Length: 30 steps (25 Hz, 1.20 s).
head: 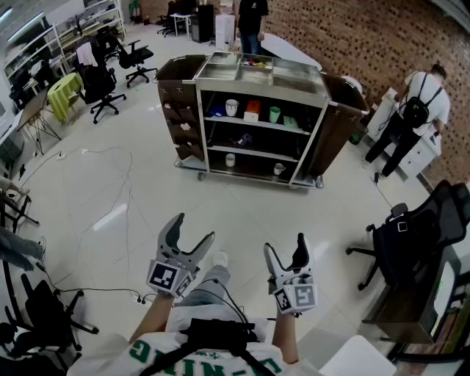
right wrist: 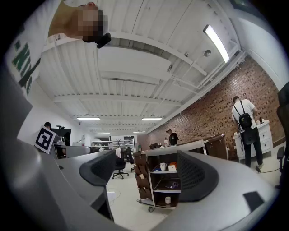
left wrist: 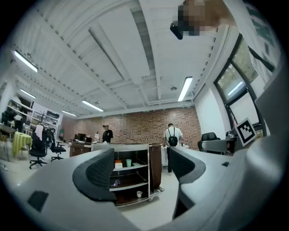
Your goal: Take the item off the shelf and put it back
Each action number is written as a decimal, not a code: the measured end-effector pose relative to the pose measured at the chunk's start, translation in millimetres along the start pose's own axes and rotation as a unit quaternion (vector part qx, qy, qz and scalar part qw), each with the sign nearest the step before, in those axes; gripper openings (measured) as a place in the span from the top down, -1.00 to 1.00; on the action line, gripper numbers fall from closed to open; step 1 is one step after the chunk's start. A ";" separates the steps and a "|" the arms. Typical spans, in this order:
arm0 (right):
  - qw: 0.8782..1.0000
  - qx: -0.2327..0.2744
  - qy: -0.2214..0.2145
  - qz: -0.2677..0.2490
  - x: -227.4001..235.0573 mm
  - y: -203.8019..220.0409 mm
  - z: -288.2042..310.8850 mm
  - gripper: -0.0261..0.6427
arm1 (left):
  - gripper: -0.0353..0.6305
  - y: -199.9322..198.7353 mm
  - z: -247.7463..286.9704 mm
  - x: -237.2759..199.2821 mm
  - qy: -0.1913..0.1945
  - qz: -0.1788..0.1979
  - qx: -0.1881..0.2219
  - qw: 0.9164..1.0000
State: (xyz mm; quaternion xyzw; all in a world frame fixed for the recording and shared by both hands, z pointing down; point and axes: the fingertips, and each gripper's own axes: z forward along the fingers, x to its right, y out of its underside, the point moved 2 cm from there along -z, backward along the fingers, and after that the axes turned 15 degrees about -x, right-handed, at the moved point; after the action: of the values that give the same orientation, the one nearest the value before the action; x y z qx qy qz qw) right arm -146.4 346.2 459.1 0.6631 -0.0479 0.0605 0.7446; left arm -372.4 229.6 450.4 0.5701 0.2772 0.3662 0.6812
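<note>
1. The cart (head: 200,128) stands mid-floor, and both grippers are well short of it, nothing touching it.
2. On the cart's upper shelf there's a white cup (head: 232,107), an orange box (head: 252,108) and a green cup (head: 275,114). I can't tell which one is "the item", but all three are sitting on the shelf.
3. Lower down the cart is a small cup (head: 230,159). There's also something purplish (left wrist: 116,182) on the middle shelf (too small and dark to make out).
4. The stuff in the cart's top trays is too tiny to identify from the head view.
5. The left gripper (head: 192,229) has its fingers spread with nothing between them; you just see the cart through the gap.
6. Same deal for the right gripper (head: 285,246): fingers apart and empty.
7. One person (head: 252,18) is behind the cart, cut off by the top edge of the frame. Another one (head: 415,110) is off to the cart's right, bent over a white cabinet.
</note>
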 end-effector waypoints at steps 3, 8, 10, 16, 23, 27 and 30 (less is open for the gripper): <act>1.000 -0.002 0.004 -0.006 18.8 0.9 16.7 -0.38 | -0.20 3.2 29.5 -3.7 0.005 -0.001 -0.001 1.000; 1.000 -0.013 0.018 -0.012 62.3 0.7 59.9 -0.37 | -0.20 4.4 109.9 -21.4 0.019 -0.036 0.007 0.999; 0.999 -0.017 0.034 -0.013 90.4 -4.9 81.0 -0.37 | -0.20 -4.8 154.8 -21.8 0.038 -0.029 0.017 0.999; 0.999 -0.027 0.034 -0.016 158.6 -44.3 185.5 -0.37 | -0.20 -42.4 270.1 -69.5 0.044 -0.035 0.048 0.997; 1.000 -0.017 0.000 -0.008 213.7 -86.8 293.5 -0.37 | -0.18 -63.8 368.7 -119.9 0.027 -0.044 0.051 0.997; 1.000 -0.011 0.000 0.007 253.2 -94.9 324.0 -0.37 | -0.18 -65.9 420.8 -118.8 0.017 -0.047 0.031 0.998; 1.000 -0.005 -0.012 0.011 290.0 -101.5 338.8 -0.37 | -0.18 -65.4 447.9 -101.1 0.005 -0.044 0.017 0.999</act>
State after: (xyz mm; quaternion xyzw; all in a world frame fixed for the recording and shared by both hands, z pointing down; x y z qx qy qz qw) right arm 158.7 5.9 442.7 0.6592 -0.0645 0.0604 0.7468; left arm -62.7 -115.1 470.2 0.5671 0.3115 0.3336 0.6856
